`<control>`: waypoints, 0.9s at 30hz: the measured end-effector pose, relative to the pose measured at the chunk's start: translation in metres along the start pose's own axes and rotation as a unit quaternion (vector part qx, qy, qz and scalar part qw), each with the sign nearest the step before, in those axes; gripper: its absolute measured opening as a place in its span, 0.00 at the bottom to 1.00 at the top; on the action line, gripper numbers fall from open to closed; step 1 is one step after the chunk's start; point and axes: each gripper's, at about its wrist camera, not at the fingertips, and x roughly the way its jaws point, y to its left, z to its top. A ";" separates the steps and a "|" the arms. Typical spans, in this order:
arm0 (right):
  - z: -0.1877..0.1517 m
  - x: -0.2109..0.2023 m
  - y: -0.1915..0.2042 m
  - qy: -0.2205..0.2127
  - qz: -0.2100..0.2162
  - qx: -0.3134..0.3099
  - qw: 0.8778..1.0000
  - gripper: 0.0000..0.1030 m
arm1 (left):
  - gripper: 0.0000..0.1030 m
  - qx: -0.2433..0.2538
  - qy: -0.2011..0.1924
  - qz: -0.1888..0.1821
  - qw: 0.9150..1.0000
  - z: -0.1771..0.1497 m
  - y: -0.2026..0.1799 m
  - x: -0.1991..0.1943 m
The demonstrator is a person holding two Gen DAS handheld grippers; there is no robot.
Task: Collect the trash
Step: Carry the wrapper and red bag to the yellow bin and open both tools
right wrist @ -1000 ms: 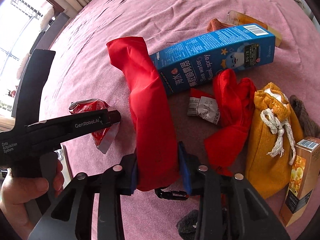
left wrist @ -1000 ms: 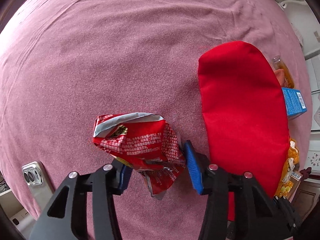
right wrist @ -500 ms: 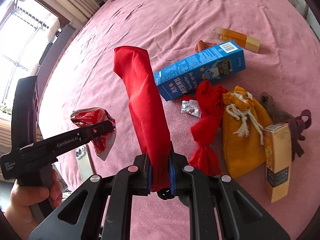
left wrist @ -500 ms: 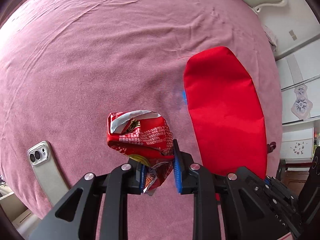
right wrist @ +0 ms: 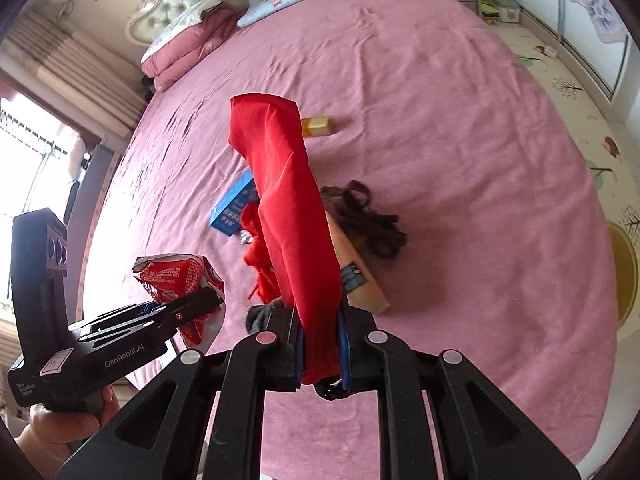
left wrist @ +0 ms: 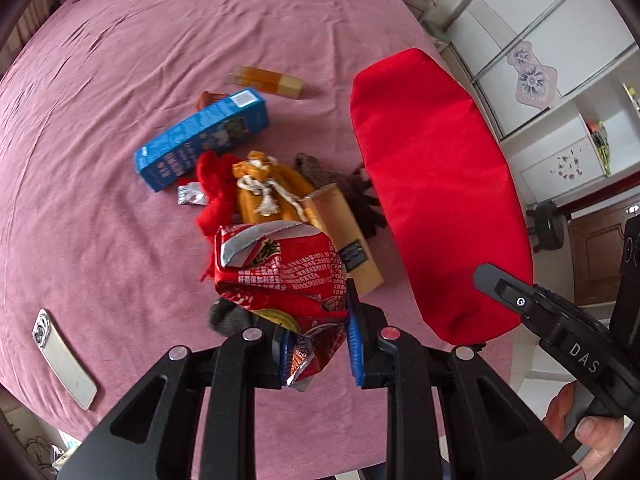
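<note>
One crumpled red snack wrapper (left wrist: 280,276) pinched in left gripper (left wrist: 318,346), torn end up; one red bag (right wrist: 292,216) clamped in right gripper (right wrist: 320,354), long axis upright.

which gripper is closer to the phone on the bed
Left. The left gripper, shut on the snack wrapper, is held up just right of the phone in its own view. The right gripper, shut on the red bag, is farther off.

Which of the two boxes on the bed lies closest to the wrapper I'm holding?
The tan box, directly behind the red wrapper; the blue box lies farther off.
</note>
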 end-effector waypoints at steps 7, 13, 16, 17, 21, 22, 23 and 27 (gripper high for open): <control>-0.002 -0.073 -0.127 -0.035 -0.039 0.053 0.997 0.13 | 0.21 0.087 0.012 -0.013 0.996 0.001 -0.149 0.037; -0.006 -0.115 -0.228 -0.049 -0.063 0.103 0.992 0.13 | 0.21 0.154 0.035 -0.031 0.987 0.000 -0.269 0.079; -0.007 -0.131 -0.276 -0.061 -0.074 0.136 0.986 0.13 | 0.21 0.186 0.049 -0.040 0.981 0.001 -0.320 0.101; -0.008 -0.136 -0.292 -0.064 -0.079 0.148 0.984 0.13 | 0.21 0.195 0.054 -0.043 0.978 0.002 -0.334 0.109; -0.012 -0.151 -0.352 -0.075 -0.104 0.191 0.973 0.13 | 0.22 0.233 0.070 -0.052 0.969 0.005 -0.392 0.138; -0.013 -0.153 -0.366 -0.075 -0.112 0.201 0.970 0.13 | 0.22 0.244 0.074 -0.053 0.965 0.005 -0.404 0.145; -0.015 -0.155 -0.381 -0.075 -0.119 0.209 0.968 0.13 | 0.22 0.254 0.079 -0.053 0.962 0.005 -0.416 0.154; -0.019 -0.155 -0.427 -0.066 -0.137 0.233 0.960 0.13 | 0.22 0.276 0.101 -0.057 0.954 0.004 -0.459 0.191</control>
